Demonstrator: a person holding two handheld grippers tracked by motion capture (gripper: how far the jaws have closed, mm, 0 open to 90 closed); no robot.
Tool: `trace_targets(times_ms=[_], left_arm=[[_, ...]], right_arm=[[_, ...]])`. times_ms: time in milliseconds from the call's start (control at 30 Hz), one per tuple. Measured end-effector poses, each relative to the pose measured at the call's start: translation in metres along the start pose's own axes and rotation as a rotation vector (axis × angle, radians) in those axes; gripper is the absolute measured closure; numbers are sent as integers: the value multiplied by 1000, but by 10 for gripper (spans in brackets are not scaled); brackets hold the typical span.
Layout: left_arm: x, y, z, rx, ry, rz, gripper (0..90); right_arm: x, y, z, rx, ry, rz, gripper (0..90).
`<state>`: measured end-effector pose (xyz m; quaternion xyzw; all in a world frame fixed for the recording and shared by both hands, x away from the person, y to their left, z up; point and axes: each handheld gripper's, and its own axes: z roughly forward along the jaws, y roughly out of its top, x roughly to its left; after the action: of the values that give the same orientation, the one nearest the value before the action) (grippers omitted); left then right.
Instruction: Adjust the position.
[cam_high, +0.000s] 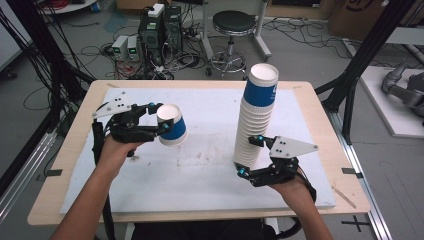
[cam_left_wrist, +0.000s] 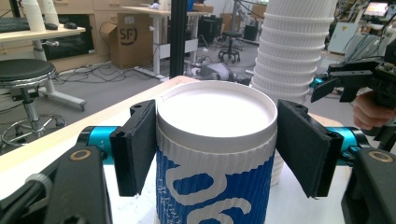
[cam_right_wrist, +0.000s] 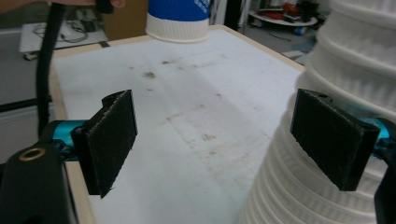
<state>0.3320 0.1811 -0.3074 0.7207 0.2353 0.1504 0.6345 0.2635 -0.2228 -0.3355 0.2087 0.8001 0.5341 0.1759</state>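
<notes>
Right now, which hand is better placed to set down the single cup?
Left. The left gripper already clamps the cup, held tilted above the table. The right gripper stands open beside the stack, holding nothing.

Ribbed matt paper cup (cam_high: 171, 131), ribbed paper stack (cam_high: 255, 127), stained white mat (cam_high: 200, 175), wooden table (cam_high: 75, 145)

From my feed I see a grey floor (cam_high: 310, 55) strewn with tangled cables (cam_high: 90, 50). A black round stool (cam_high: 231, 22) stands beyond the surface (cam_high: 320, 125), beside two dark computer towers (cam_high: 160, 30). Black frame poles (cam_high: 367, 50) rise at the right and left. Through the left gripper view, cardboard boxes (cam_left_wrist: 128, 39) sit by a desk (cam_left_wrist: 42, 32), under even indoor light. A white sheet (cam_high: 200, 170) covers the wooden top.
</notes>
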Motion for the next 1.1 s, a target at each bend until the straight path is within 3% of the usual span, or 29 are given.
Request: trace_targets(times_ms=[167, 300, 500, 767, 900, 1100], left_arm=[[0, -4, -1, 7, -8, -4, 314], [-4, -6, -2, 5, -13, -9, 313], [-11, -3, -3, 0, -32, -1, 314], [-20, 0, 10, 3, -80, 13, 315], [-26, 0, 19, 11, -111, 18, 315], [-31, 1, 28, -10, -146, -16, 316]], right_arm=[[3, 1, 2, -2, 9, 0, 149], [13, 1, 9, -13, 54, 4, 149], [25, 9, 47, -8, 106, -25, 148], [19, 22, 86, -38, 135, 1, 148], [22, 27, 96, -45, 137, -4, 147], [22, 32, 112, -41, 121, -14, 144]])
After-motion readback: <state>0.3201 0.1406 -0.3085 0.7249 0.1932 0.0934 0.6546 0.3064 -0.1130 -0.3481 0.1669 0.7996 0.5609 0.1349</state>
